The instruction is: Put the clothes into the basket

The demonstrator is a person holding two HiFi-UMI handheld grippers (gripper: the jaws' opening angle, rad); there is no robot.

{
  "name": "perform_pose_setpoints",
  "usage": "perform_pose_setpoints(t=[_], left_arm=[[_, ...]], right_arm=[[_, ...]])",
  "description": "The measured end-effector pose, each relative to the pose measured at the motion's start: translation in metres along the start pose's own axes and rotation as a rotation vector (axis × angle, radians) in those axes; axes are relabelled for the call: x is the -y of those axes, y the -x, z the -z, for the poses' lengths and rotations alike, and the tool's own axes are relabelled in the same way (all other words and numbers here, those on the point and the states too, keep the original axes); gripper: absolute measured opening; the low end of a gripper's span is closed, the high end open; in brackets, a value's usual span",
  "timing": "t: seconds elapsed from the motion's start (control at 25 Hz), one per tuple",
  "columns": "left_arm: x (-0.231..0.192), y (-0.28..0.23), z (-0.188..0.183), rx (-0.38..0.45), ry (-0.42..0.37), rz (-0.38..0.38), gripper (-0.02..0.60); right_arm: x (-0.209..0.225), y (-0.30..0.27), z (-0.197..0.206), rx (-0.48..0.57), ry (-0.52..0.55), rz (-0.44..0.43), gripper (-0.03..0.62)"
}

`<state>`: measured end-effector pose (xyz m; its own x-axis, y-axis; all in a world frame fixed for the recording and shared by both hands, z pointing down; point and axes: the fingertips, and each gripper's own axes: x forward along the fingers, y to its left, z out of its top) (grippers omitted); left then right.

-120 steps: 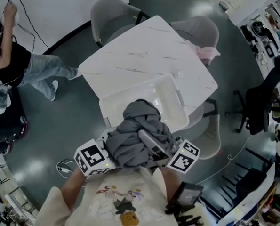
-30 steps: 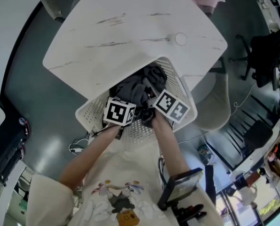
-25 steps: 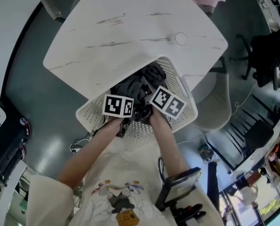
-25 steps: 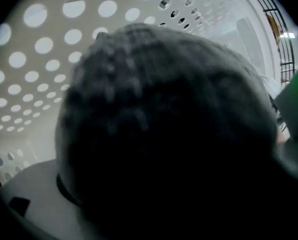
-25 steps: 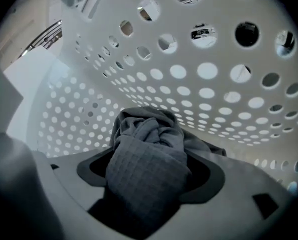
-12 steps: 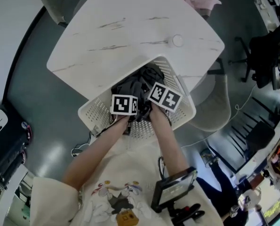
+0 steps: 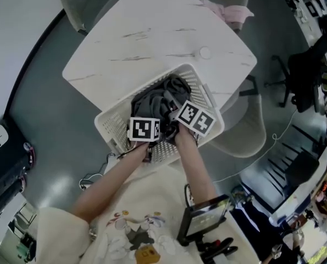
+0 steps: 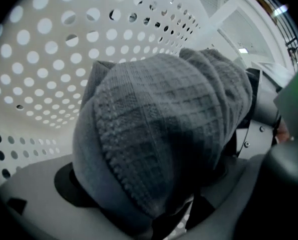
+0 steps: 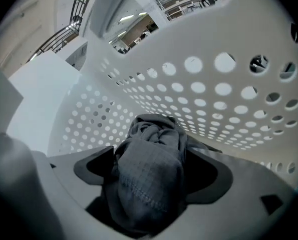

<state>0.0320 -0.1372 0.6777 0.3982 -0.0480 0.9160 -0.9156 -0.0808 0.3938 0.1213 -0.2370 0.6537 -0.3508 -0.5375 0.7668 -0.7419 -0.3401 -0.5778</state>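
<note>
White perforated basket (image 7: 112, 126) at counter (image 7: 152, 43) edge, containing grey clothes (image 7: 152, 99). Jaws of left gripper (image 8: 149, 184) clamp a knit bunch. Jaws of right gripper (image 9: 154, 184), just opened wide, straddle loose cloth.

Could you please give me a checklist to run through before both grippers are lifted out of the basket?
1. Grey clothes inside the basket: ok.
2. Right gripper let go: ok; its jaws have just been opening, and cloth lies between them.
3. Left gripper let go: cannot tell; cloth fills the gap between its jaws.
4. Basket firmly supported: cannot tell; most of it lies beyond the table edge.
5. All clothes collected: not ok; a pink cloth lies at the table's far edge.
</note>
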Motion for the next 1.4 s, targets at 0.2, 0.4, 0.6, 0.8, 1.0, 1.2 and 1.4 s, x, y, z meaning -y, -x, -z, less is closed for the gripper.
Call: perform_pose_setpoints(t=[0.2,0.4,0.6,0.8,1.0,1.2,1.4], left_arm=[[0.01,0.023,0.0,0.052,0.05,0.057,0.522],[0.015,0.045,-0.008,0.117,0.108,0.106,0.522],[0.015,0.064,-0.014,0.182,0.139,0.117,0.522],[0.028,0.091,-0.024,0.271,0.132,0.146,0.52],[0.037,0.109,-0.026,0.335,0.107,0.14,0.52],[0.038,0.124,-0.02,0.396,0.091,0.127,0.466],[0.043,0.143,-0.009,0.474,0.073,0.084,0.31]], right_arm=[[-0.008,0.019,0.001,0.008,-0.021,-0.046,0.431],[-0.021,0.032,-0.004,0.026,-0.028,-0.079,0.431],[-0.034,0.049,-0.01,0.065,-0.04,-0.121,0.431],[-0.051,0.066,-0.012,0.082,-0.006,-0.173,0.431],[-0.065,0.079,-0.009,0.083,0.052,-0.202,0.431],[-0.077,0.101,-0.002,0.082,0.067,-0.256,0.43],[-0.086,0.129,0.002,0.115,0.144,-0.299,0.43]])
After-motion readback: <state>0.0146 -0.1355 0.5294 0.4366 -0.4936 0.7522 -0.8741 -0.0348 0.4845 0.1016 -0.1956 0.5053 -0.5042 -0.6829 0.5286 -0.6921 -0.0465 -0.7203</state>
